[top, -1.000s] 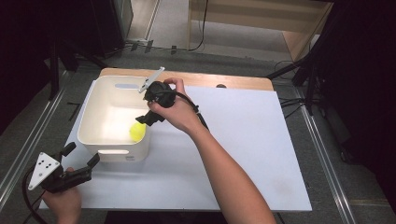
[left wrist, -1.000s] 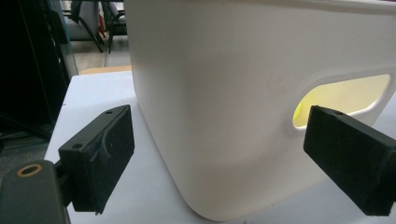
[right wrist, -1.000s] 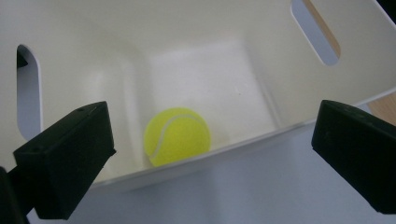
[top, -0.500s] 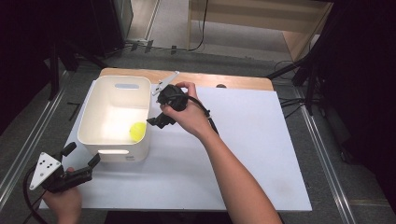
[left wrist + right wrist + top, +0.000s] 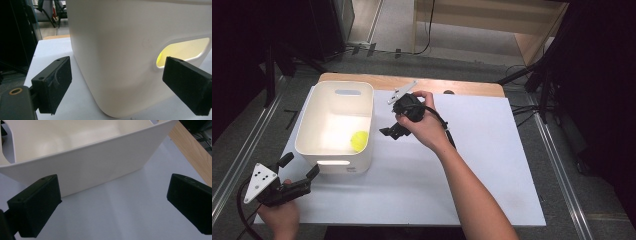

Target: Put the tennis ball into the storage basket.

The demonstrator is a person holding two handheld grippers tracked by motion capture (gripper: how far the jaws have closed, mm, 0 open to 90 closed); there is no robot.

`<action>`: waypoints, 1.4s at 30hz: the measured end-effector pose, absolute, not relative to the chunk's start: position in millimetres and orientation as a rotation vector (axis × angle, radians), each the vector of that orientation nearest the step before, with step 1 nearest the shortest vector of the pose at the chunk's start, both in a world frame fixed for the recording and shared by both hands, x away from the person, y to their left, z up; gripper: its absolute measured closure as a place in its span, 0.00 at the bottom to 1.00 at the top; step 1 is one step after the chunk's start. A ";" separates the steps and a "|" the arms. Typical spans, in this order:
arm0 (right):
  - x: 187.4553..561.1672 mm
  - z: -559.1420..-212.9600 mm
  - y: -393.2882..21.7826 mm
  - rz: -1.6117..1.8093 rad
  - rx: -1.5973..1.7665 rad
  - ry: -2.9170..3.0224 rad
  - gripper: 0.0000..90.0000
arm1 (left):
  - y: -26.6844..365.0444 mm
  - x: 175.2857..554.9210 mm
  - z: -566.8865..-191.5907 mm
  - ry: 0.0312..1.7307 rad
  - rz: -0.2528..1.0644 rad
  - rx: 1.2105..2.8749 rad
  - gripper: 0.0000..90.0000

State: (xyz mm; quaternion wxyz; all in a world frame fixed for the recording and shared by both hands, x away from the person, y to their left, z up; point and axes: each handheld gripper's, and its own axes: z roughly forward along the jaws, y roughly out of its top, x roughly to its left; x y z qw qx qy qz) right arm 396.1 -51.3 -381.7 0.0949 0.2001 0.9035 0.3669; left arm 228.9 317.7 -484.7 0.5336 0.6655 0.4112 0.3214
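Note:
A white bin with handle slots stands on the left of the white tabletop. A yellow ball lies inside it at the near right corner and glows through the handle slot in the left gripper view. My right gripper hovers just right of the bin, open and holding nothing; its view looks at the bin's outer wall. My left gripper rests low at the table's front left, open, jaws facing the bin's near wall.
The white board lies on a wooden table whose far edge shows behind it. Metal rails run along both sides, with cables and stands on the floor beyond. The board is bare to the right of the bin.
My right gripper has drawn back out of the bin, moving right and toward me. The yellow ball stays in the bin. The left gripper has hardly moved.

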 end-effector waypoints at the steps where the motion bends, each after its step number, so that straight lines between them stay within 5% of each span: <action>1: 395.9 -382.6 -53.4 1.092 0.590 2.680 0.00 | 317.7 228.9 -484.7 0.981 0.766 1.588 0.09; 42: 371.6 -410.9 -127.2 1.092 0.765 2.599 0.00 | 315.5 228.6 -484.9 0.977 0.778 1.613 0.10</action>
